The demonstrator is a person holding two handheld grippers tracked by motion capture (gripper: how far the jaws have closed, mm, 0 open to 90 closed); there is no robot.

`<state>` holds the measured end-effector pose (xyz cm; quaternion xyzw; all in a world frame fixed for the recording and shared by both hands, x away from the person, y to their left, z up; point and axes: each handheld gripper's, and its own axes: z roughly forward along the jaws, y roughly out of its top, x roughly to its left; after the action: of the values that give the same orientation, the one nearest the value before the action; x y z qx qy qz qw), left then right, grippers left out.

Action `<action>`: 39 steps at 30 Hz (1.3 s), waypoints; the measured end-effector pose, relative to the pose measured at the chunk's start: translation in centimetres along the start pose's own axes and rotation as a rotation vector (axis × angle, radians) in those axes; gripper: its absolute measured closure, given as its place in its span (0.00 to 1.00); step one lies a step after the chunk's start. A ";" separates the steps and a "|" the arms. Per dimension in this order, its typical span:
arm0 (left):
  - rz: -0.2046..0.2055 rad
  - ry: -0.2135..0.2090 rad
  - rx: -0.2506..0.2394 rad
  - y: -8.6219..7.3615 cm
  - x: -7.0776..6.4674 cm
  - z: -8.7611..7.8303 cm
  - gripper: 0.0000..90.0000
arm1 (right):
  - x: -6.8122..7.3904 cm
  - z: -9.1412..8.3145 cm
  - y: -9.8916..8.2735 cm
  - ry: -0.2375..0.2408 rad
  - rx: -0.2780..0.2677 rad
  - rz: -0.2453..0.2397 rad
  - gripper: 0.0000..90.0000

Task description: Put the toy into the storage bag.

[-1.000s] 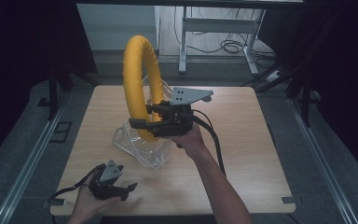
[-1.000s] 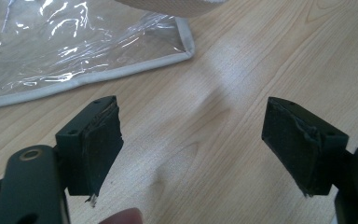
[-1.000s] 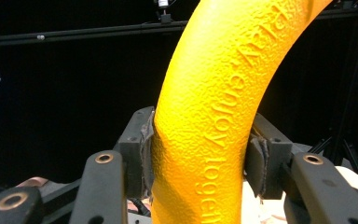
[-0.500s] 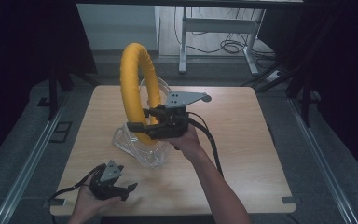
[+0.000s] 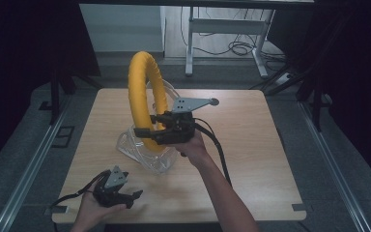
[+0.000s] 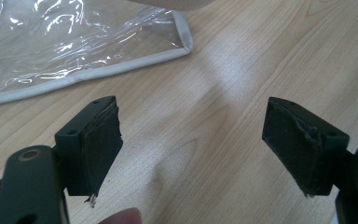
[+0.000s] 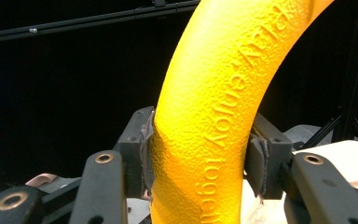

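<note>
Right gripper (image 5: 144, 131): my fingers clamp the yellow ring (image 5: 145, 99), upright over the clear bag (image 5: 142, 150)
Left gripper (image 5: 125, 197): fingers spread wide, empty, low on the counter (image 5: 251, 140)
Progress: ring looks out of the bag; where it goes next is unclear

Wooden table (image 5: 251, 159), dark curtains (image 5: 24, 43).

Yellow ring (image 7: 214, 121) between the right gripper (image 7: 200, 154) jaws: matt, pebbled foam-like skin (embossed lettering). Ahead of the left gripper (image 6: 191, 144): glossy clear plastic bag (image 6: 74, 42), pale smooth wood-grain table (image 6: 191, 116).
</note>
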<state>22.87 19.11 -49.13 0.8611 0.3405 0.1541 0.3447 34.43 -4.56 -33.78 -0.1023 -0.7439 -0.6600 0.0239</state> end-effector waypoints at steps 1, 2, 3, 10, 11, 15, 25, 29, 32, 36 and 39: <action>0.000 0.000 0.000 0.0 0.0 0.0 0.22 | -0.1 0.0 -0.1 0.000 0.000 0.001 0.55; 0.001 0.000 0.001 0.0 0.0 0.0 0.22 | -0.3 0.1 -0.4 0.001 -0.002 0.011 0.55; 0.001 0.000 0.001 0.0 0.0 0.0 0.22 | -0.3 0.1 -0.4 0.001 -0.002 0.011 0.55; 0.005 -0.001 -0.001 0.0 0.1 -0.1 0.22 | -0.8 0.6 -1.2 0.000 0.010 0.011 0.55; 0.007 0.000 0.001 0.0 0.1 -0.1 0.22 | -0.9 0.6 -1.3 0.000 0.015 0.008 0.55; 0.002 -0.001 0.001 0.0 0.1 0.0 0.22 | -1.1 0.8 -1.8 0.002 0.023 0.020 0.55; 0.006 -0.001 0.005 0.0 0.1 0.0 0.22 | -1.7 0.9 -3.1 -0.008 0.051 0.035 0.55; 0.006 -0.002 0.006 0.0 0.1 0.0 0.22 | -2.1 0.8 -3.6 -0.017 0.054 0.052 0.55; 0.005 -0.003 0.007 0.0 0.0 0.0 0.22 | -2.4 0.7 -4.1 -0.017 0.055 0.066 0.55; 0.002 -0.001 0.008 0.0 0.0 0.0 0.22 | -2.8 0.8 -4.8 -0.017 0.059 0.086 0.55; 0.002 -0.001 0.006 0.0 0.0 -0.1 0.22 | -3.1 0.9 -5.4 -0.017 0.065 0.105 0.55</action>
<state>22.86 19.17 -49.07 0.8625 0.3401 0.1530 0.3421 36.59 -4.67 -39.69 -0.1458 -0.7587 -0.6325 0.0553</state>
